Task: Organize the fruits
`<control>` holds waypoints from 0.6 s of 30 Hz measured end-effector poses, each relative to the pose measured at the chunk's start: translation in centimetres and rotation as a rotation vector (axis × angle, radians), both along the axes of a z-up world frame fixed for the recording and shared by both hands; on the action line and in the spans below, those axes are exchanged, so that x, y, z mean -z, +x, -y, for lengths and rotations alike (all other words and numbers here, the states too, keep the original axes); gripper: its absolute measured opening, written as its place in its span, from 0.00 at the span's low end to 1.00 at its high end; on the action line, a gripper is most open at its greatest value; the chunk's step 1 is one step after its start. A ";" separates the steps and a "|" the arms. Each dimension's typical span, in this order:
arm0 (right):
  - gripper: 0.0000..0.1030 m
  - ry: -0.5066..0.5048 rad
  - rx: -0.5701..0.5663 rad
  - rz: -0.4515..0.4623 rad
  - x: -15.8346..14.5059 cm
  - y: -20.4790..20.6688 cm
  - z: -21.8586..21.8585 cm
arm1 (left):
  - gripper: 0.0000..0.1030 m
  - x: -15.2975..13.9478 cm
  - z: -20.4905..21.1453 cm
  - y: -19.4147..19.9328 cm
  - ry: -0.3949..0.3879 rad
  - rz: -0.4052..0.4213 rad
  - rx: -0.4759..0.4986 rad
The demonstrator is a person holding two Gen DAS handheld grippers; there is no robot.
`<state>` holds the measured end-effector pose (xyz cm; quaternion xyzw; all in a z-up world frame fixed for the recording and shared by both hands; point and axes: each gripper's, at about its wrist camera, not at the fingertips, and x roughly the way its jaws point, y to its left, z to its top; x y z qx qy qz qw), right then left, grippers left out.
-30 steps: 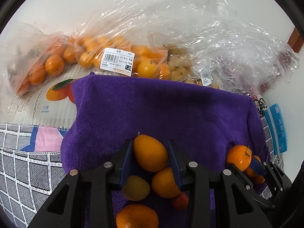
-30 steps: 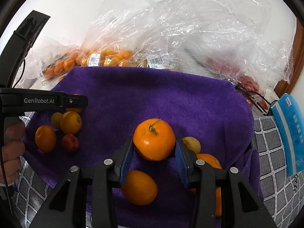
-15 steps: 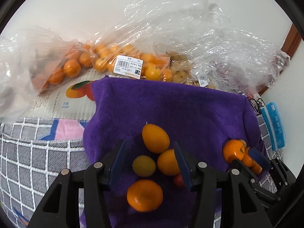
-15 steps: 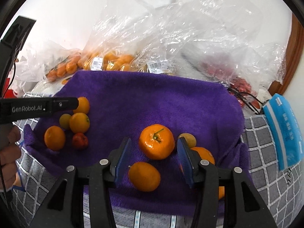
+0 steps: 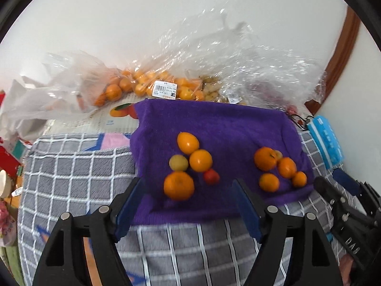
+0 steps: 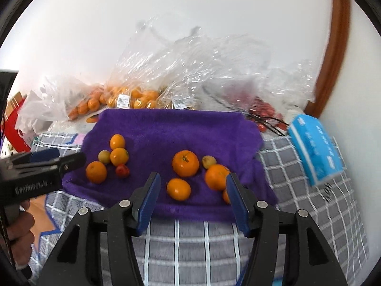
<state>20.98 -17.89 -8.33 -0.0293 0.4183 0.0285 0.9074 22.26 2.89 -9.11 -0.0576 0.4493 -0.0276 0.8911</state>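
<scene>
Fruits (image 6: 185, 163) mid towel (image 6: 171, 128); far edge bare.

You're in a home: checked grey blanket (image 6: 297, 174), tissue pack (image 6: 314, 147), shop-labelled fruit bags (image 5: 152, 85) against a plain wall (image 6: 190, 12).

A fuzzy, matt purple terry-cloth towel (image 6: 176, 131) lies on a soft grey cloth cover with a white woven grid (image 6: 190, 245), and the round orange citrus fruits (image 6: 185, 163) on it have smooth, faintly glossy peel. Behind them, crinkled clear plastic bags (image 6: 190, 66) shine with bright glare and carry white paper price labels (image 5: 165, 90). The pale blue tissue pack (image 6: 314, 147) has a slick plastic wrap, beside glossy brown wooden trim (image 6: 335, 47).
</scene>
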 end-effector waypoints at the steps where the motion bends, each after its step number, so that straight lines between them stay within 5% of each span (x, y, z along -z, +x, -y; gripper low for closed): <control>1: 0.57 0.006 0.009 0.002 -0.6 -0.7 0.1 | 0.73 -0.4 0.1 -0.9 0.001 0.006 0.001; 9: 0.59 0.007 0.051 0.018 -4.1 -7.2 1.4 | 0.78 -4.2 1.4 -8.2 0.018 0.082 0.010; 18: 0.89 0.028 0.087 0.097 -7.0 -13.5 3.3 | 0.87 -7.6 2.3 -14.7 0.014 0.186 -0.002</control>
